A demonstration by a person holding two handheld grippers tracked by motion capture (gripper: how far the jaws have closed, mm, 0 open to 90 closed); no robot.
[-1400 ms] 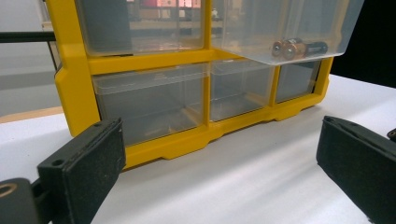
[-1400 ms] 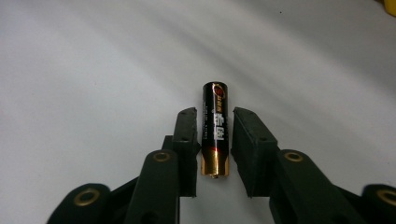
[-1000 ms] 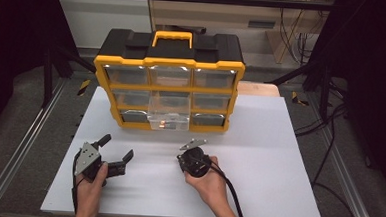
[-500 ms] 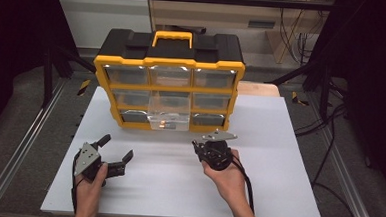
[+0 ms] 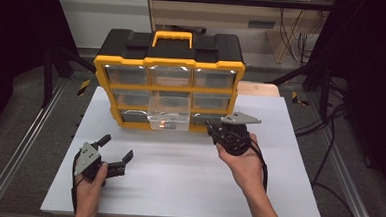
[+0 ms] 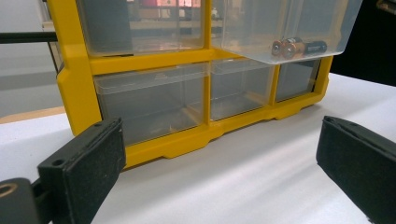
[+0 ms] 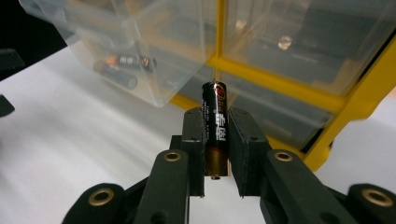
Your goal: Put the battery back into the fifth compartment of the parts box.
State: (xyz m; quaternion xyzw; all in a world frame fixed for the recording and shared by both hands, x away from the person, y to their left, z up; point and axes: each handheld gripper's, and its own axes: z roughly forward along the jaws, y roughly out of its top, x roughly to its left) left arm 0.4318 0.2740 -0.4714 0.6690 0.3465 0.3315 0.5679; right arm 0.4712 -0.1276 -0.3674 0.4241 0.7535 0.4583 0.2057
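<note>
A yellow and black organizer (image 5: 169,69) stands at the back of the white table (image 5: 187,183). Its clear middle drawer (image 5: 168,113) is pulled out, and batteries (image 6: 299,46) lie inside it. My right gripper (image 5: 211,127) is shut on a black and copper battery (image 7: 215,126), held upright just right of the open drawer (image 7: 130,51). My left gripper (image 5: 115,148) rests open near the front left of the table, nothing between its jaws. In the left gripper view the organizer's lower drawers (image 6: 154,100) are close ahead.
Metal rails (image 5: 24,144) run along both sides of the table. Black cables (image 5: 329,140) trail on the floor at the right. A wooden bench (image 5: 211,9) stands behind the organizer. A wide stretch of bare table lies between the two hands.
My right gripper has travelled from the table's front middle toward the organizer, carrying the battery up beside the open drawer. The left gripper has stayed where it was.
</note>
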